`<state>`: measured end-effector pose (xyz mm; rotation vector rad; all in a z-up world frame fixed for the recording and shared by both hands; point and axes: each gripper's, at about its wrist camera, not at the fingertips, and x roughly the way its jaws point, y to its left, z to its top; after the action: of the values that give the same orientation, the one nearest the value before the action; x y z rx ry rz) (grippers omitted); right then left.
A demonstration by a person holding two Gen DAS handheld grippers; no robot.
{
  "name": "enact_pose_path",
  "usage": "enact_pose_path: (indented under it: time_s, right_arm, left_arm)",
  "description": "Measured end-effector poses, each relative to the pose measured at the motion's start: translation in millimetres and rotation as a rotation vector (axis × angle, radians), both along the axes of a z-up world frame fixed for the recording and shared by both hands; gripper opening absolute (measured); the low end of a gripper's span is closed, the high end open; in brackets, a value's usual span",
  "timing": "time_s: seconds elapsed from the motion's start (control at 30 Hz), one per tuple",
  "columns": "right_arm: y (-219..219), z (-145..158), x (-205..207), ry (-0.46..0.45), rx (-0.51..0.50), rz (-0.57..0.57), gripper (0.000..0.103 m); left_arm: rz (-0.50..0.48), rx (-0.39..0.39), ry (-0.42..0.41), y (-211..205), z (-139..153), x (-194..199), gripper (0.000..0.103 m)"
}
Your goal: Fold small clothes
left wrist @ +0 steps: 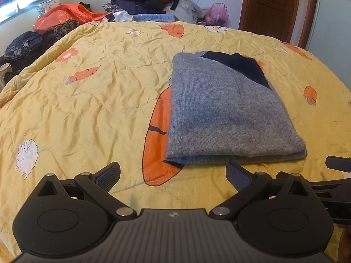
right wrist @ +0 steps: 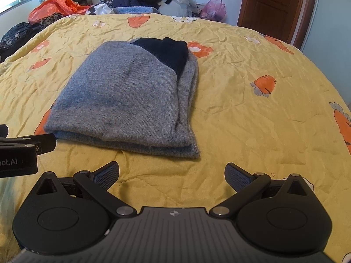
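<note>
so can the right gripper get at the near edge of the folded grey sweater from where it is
Probably yes. The right gripper is open and empty, and only bare yellow quilt lies between it and the near edge of the folded grey sweater. The left gripper sits off to the side, clear of that path.

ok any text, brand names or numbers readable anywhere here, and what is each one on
"oot.AI": white letters on the black body of the left gripper, seen at the left edge of the right wrist view; the edge cuts off the start of the word.
A small emblem without letters sits on each gripper's ribbed base.
No readable text on the grey folded garment, the yellow quilt or the door.
</note>
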<state>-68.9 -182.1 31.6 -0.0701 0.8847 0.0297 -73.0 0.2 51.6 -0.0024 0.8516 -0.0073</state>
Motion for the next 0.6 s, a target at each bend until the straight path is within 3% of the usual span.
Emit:
enact_pose_path:
  time_s: [0.6]
  right_arm:
    - [2.7,0.4,-1.6,-0.002,-0.003,0.007,0.103]
  left_arm:
    - [0.015,-0.013,0.020,6.2,-4.3,0.9,0.103]
